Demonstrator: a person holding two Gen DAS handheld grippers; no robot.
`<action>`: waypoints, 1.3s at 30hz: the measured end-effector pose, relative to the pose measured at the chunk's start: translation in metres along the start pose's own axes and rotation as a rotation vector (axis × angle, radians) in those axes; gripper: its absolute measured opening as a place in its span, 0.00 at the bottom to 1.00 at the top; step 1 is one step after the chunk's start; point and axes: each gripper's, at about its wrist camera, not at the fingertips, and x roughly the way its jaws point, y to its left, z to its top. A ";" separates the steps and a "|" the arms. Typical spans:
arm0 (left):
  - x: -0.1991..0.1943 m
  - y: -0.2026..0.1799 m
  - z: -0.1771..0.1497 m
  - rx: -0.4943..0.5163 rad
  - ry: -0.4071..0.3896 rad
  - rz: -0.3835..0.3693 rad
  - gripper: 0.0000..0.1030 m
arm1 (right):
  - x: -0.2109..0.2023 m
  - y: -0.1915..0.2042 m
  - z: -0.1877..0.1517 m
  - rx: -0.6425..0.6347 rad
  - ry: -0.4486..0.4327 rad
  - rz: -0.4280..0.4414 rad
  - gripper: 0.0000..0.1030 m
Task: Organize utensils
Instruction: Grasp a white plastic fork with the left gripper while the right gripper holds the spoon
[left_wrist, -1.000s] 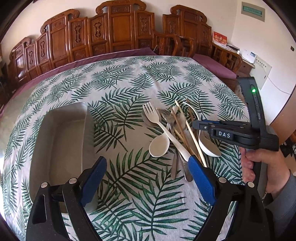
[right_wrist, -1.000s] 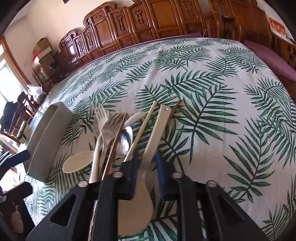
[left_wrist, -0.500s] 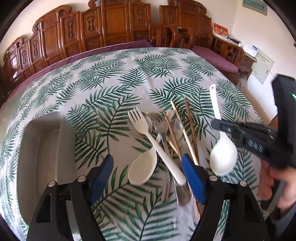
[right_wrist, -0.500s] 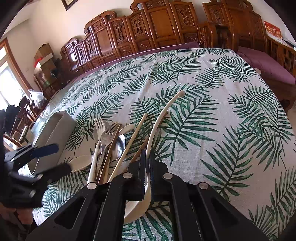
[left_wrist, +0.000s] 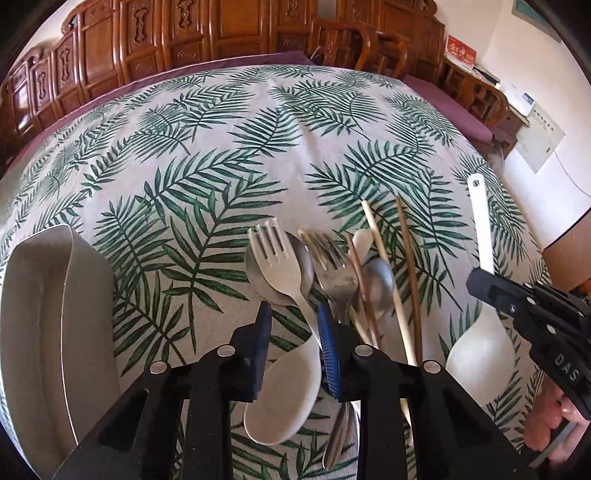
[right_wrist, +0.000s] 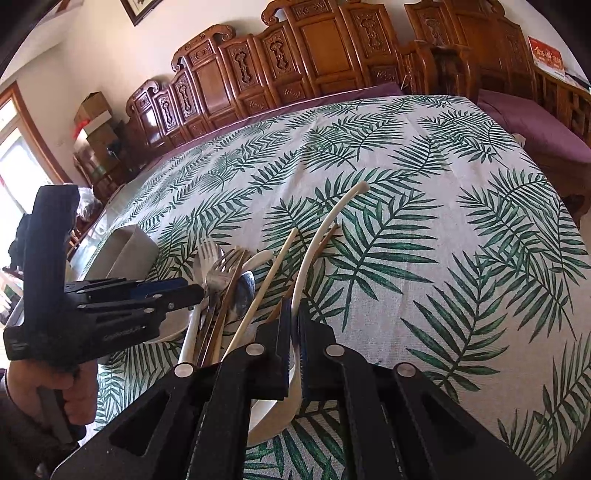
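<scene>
A heap of utensils lies on the palm-leaf tablecloth: a cream plastic fork (left_wrist: 275, 258), a cream spoon (left_wrist: 284, 391), metal forks (left_wrist: 334, 273), a metal spoon (left_wrist: 378, 280) and chopsticks (left_wrist: 384, 266). My left gripper (left_wrist: 293, 325) stands over the cream fork's handle, jaws partly closed around it with a gap still showing. My right gripper (right_wrist: 294, 325) is shut on a white ladle spoon (right_wrist: 325, 232) and holds it above the table; the ladle also shows in the left wrist view (left_wrist: 480, 332).
A grey oblong tray (left_wrist: 44, 332) stands at the left of the heap, also in the right wrist view (right_wrist: 125, 254). Carved wooden chairs (left_wrist: 184, 44) line the far side of the table. The table edge falls off at the right.
My right gripper closed on the white ladle spoon and lifted it off the heap. My left gripper came down over the cream fork and its jaws narrowed.
</scene>
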 end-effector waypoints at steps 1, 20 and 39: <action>0.000 0.000 0.001 -0.003 0.003 0.000 0.24 | 0.000 0.000 0.000 -0.001 0.000 0.000 0.05; 0.006 0.016 0.002 -0.092 0.052 -0.054 0.24 | 0.001 0.006 0.000 -0.017 0.007 -0.011 0.05; -0.023 0.004 0.000 -0.055 -0.021 -0.095 0.05 | -0.003 0.016 0.002 -0.035 0.005 0.001 0.05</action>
